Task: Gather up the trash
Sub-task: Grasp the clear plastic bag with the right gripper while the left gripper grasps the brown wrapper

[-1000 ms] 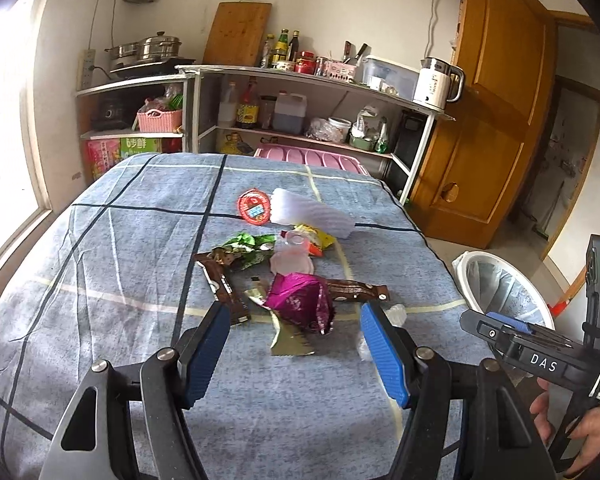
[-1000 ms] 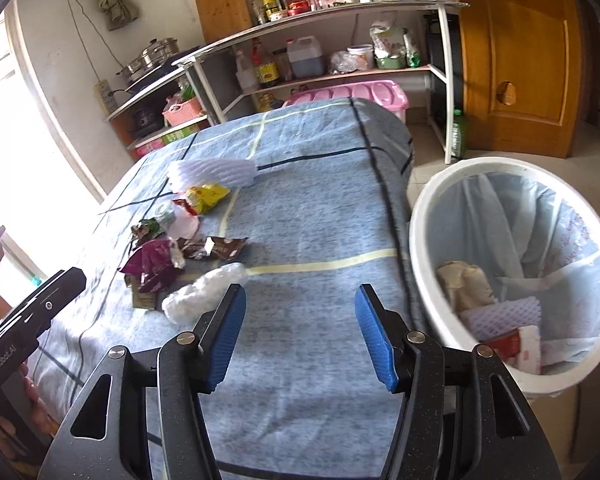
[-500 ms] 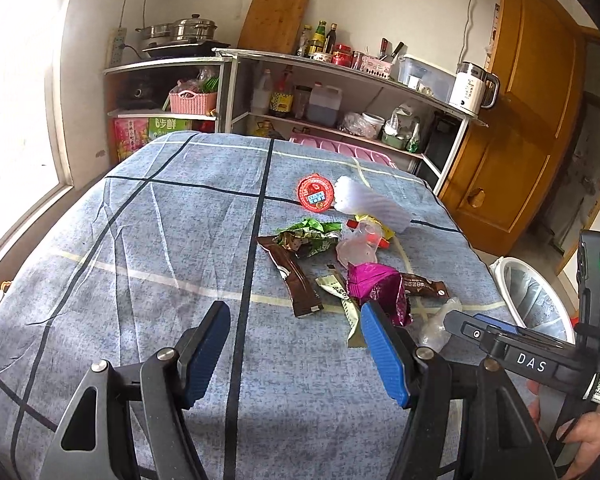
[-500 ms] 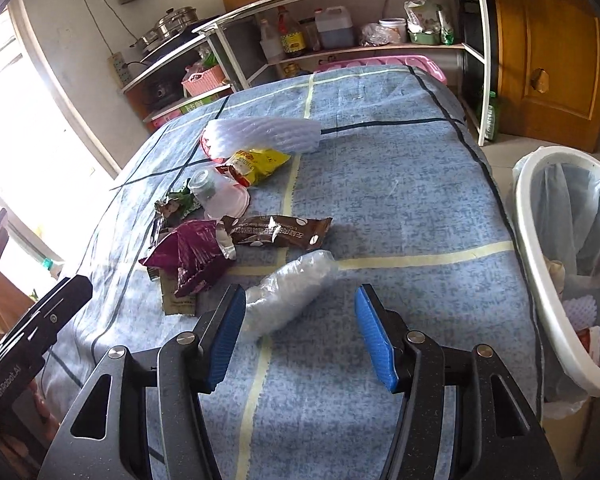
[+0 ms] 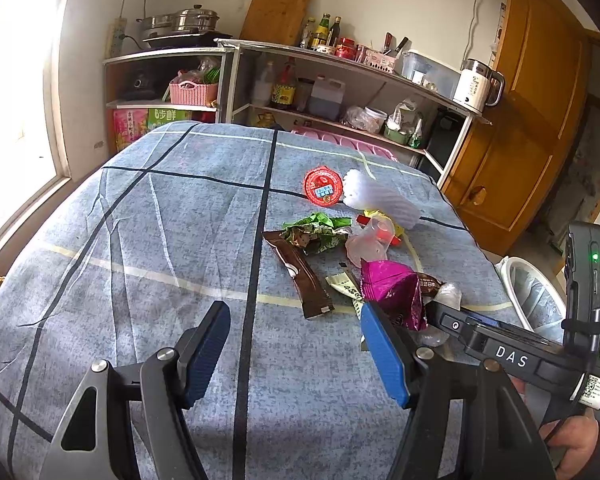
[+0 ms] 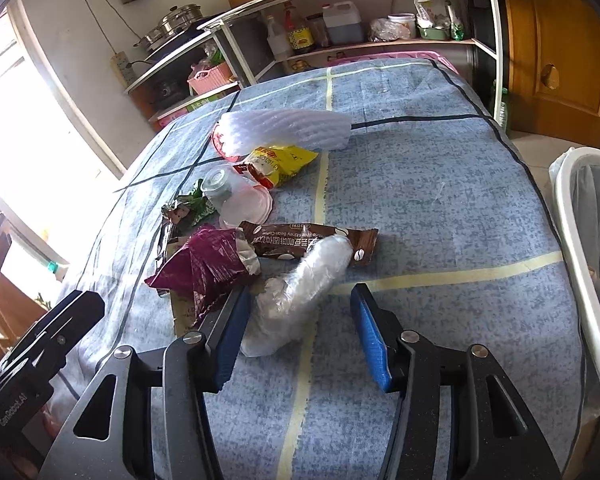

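- Right claw (image 6: pixel 296 332) is held with its blue pads apart, low over the blue checked cloth of the counter (image 6: pixel 440 184); nothing is clamped.
- A crumpled clear plastic wrap (image 6: pixel 300 292) is seen lying between the right claw's fingers, its near end just beside the left pad; whether that pad touches it cannot be told.
- The far end of the clear plastic wrap is laid over a brown coffee sachet (image 6: pixel 300 240).
- A magenta foil bag (image 6: pixel 204 268) is found just to the left of the clear plastic wrap, touching the sachet.
- Beyond the clear plastic wrap, a clear plastic cup (image 6: pixel 236 200), a yellow snack packet (image 6: pixel 280 160) and a white foam sleeve (image 6: pixel 292 128) are spread over the cloth.
- A lined white waste basket (image 6: pixel 580 280) is placed off the counter's edge, well to the right of the clear plastic wrap.
- The left claw (image 5: pixel 296 348) is also held spread and empty above the cloth, with the magenta foil bag just past its right pad.
- In the left wrist view a second brown sachet (image 5: pixel 300 276), a green wrapper (image 5: pixel 316 232) and a red round lid (image 5: pixel 324 190) are seen farther out than the wrap.
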